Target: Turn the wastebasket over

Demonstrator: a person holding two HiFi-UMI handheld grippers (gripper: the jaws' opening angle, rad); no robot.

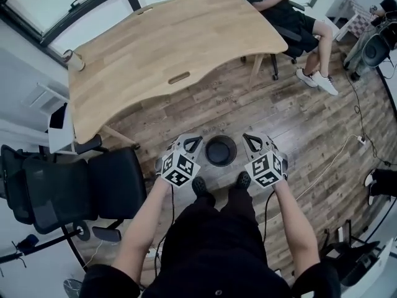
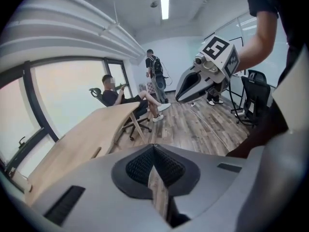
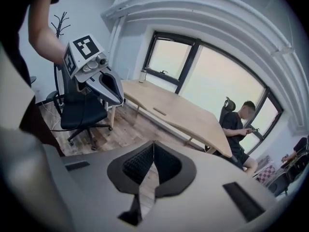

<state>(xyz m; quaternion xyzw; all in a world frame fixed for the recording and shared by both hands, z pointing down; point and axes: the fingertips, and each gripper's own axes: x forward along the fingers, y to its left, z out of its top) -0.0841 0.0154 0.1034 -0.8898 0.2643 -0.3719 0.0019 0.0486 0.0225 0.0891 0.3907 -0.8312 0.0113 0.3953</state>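
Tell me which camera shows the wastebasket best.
The head view: it looks down on the wastebasket on the floor, framed between the left gripper and the right gripper. Neither gripper view shows it; both look across the desk.

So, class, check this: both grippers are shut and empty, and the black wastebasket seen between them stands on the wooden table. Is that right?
Not quite. The black wastebasket stands on the plank floor, not on the wooden table, as the head view shows. The rest holds: it shows between the left gripper and the right gripper, both shut and empty.
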